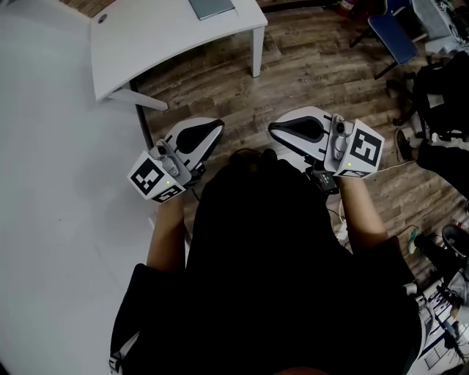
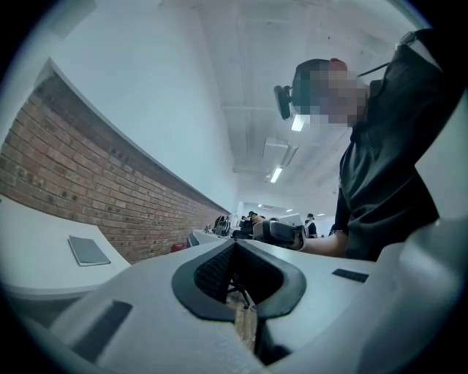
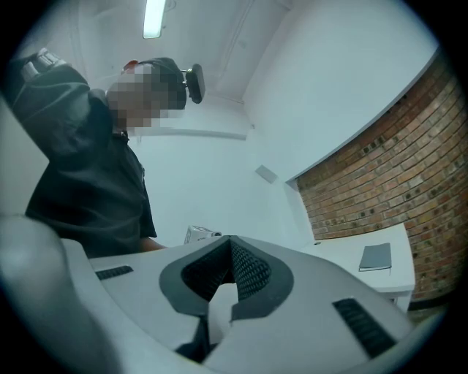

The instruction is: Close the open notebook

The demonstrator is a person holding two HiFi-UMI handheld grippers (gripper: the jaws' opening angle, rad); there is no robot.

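Upper left of the frame, the grey notebook (image 1: 212,7) lies shut on the white worktop (image 1: 146,44), well apart from both tools. Below it, my left gripper (image 1: 217,126) is pressed together, empty. Right of centre, my right gripper (image 1: 273,129) is pressed together too, empty.

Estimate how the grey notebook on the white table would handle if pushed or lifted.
The notebook lies flat and looks thin, so it would probably slide rather than tip. The white table looks smooth, so a light push likely moves it. Lifted by one edge, it may flop open.
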